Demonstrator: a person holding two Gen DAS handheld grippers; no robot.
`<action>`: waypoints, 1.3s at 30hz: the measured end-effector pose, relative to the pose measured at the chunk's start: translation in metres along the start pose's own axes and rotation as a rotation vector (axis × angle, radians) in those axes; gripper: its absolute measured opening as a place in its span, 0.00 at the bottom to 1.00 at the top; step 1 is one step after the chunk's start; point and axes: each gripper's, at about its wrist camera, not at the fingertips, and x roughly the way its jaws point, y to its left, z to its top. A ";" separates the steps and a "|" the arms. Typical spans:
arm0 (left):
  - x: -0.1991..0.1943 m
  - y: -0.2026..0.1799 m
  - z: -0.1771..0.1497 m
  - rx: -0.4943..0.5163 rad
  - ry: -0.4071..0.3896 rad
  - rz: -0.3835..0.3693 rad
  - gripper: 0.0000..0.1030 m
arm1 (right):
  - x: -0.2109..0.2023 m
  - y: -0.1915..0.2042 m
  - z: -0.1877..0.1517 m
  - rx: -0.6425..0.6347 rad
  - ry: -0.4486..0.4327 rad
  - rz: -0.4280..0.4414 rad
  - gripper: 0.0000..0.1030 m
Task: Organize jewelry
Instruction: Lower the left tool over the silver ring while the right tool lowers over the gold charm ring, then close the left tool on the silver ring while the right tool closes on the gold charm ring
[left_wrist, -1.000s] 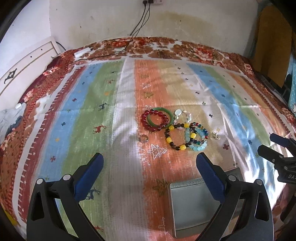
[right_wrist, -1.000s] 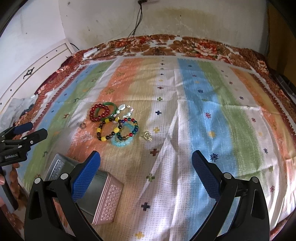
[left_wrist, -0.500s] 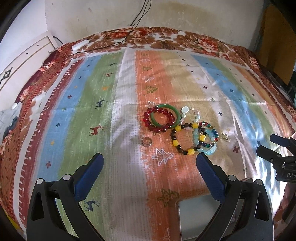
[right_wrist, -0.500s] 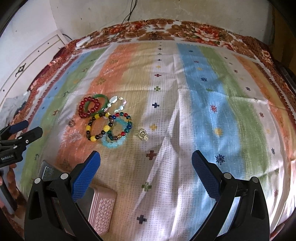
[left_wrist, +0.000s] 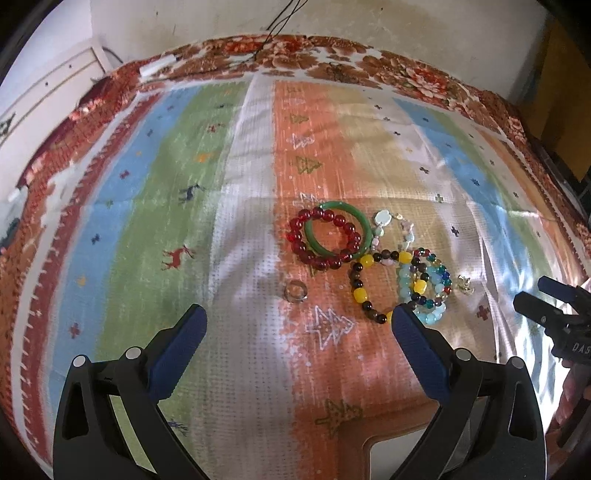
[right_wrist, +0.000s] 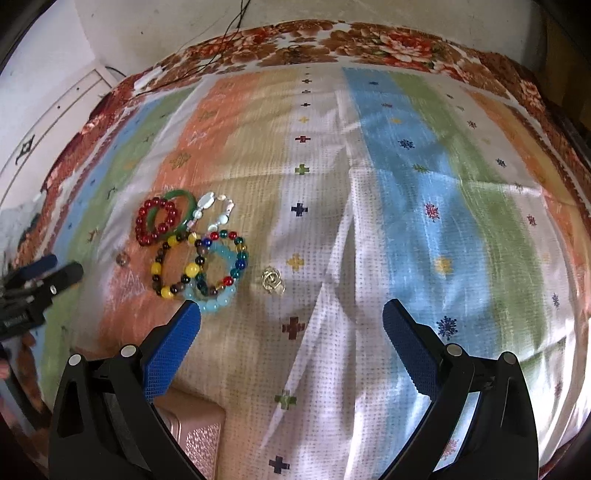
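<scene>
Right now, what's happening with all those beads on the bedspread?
A person holds a two-finger gripper in each hand over a striped bedspread. Both the left gripper and the right gripper are open and hold nothing. A cluster of jewelry lies loose on the cloth: a red bead bracelet overlapping a green bangle, more bead bracelets beside them, a small ring and a gold piece. A pinkish metal box sits at the near edge. Nothing is picked up yet.
</scene>
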 end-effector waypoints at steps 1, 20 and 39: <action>0.002 0.000 0.000 -0.003 0.008 -0.007 0.95 | 0.001 0.001 0.001 -0.003 0.002 -0.004 0.98; 0.053 0.005 0.015 0.041 0.115 0.003 0.76 | 0.054 0.003 0.016 -0.036 0.112 -0.049 0.95; 0.080 0.003 0.020 0.086 0.169 -0.036 0.43 | 0.084 0.014 0.022 -0.066 0.163 -0.058 0.59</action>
